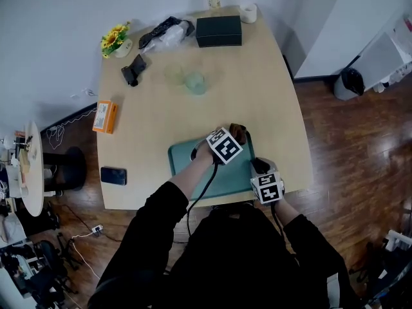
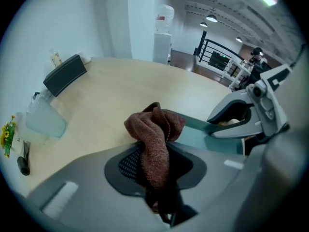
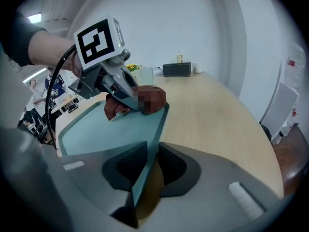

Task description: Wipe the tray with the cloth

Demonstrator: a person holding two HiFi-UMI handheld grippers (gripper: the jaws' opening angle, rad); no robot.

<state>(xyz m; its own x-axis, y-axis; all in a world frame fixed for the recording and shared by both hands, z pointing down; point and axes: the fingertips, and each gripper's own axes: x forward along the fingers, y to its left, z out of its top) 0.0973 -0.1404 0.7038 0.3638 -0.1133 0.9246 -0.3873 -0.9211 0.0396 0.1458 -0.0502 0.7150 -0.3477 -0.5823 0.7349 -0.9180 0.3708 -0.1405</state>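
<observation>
A teal tray (image 1: 233, 177) lies at the near edge of the wooden table (image 1: 257, 95). My left gripper (image 1: 235, 136) points steeply down over the tray's far right corner, shut on a crumpled brown cloth (image 1: 239, 131). In the left gripper view the cloth (image 2: 155, 129) bulges out between the pads and hangs over the tray (image 2: 212, 141). My right gripper (image 1: 260, 168) is shut on the tray's right rim (image 3: 153, 129), which runs between its pads. The right gripper view shows the cloth (image 3: 116, 108) touching the tray's far end under the left gripper (image 3: 126, 96).
Beyond the tray stand a green cup (image 1: 196, 83) and a clear cup (image 1: 174, 74). A black box (image 1: 219, 31), flowers (image 1: 114, 39) and a black item (image 1: 134, 69) sit at the back. An orange box (image 1: 104, 116) and a phone (image 1: 113, 176) lie on the left.
</observation>
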